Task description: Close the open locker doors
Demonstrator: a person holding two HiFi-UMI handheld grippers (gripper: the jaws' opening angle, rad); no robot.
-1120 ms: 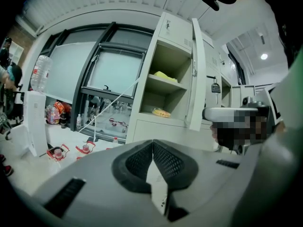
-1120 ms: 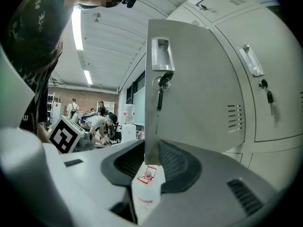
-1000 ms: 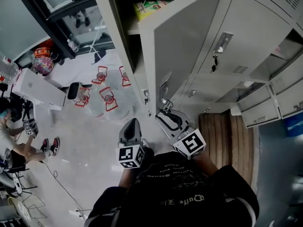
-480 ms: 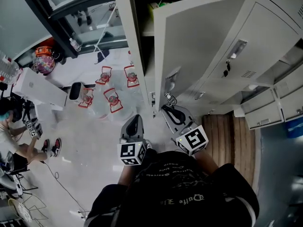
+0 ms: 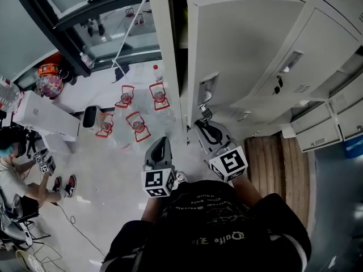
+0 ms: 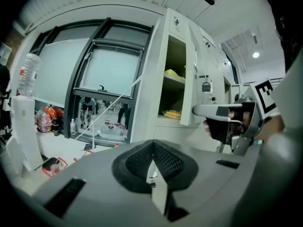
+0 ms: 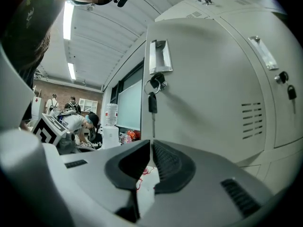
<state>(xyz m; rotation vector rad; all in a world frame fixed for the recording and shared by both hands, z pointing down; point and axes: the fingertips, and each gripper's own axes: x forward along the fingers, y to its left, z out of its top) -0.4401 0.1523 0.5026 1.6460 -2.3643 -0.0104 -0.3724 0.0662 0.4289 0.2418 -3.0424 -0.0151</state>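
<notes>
The open grey locker door (image 5: 244, 50) stands out from the locker bank, with a narrow dark gap along its left edge. Below its recessed handle (image 5: 208, 88) hangs a bunch of keys (image 5: 205, 113). My right gripper (image 5: 202, 126) is shut and empty, its tip just under the keys; I cannot tell whether it touches the door. Seen from the right gripper (image 7: 150, 144), the door (image 7: 213, 79), handle (image 7: 160, 56) and hanging key (image 7: 152, 102) fill the picture. My left gripper (image 5: 160, 147) hangs shut and empty, left of the door. Past the left gripper (image 6: 152, 144) the locker shelves (image 6: 173, 74) show.
Water bottles in red carriers (image 5: 139, 126) stand on the floor left of the lockers. A person (image 5: 17, 169) sits at the far left by a white table. Closed lockers (image 5: 329, 33) run to the right above a wooden platform (image 5: 272, 152). A water dispenser (image 6: 23, 122) stands by the window.
The door has swung closer to the locker frame, and the gap showing the inside has narrowed. Both grippers have moved forward with the person, the right one staying near the keys.
</notes>
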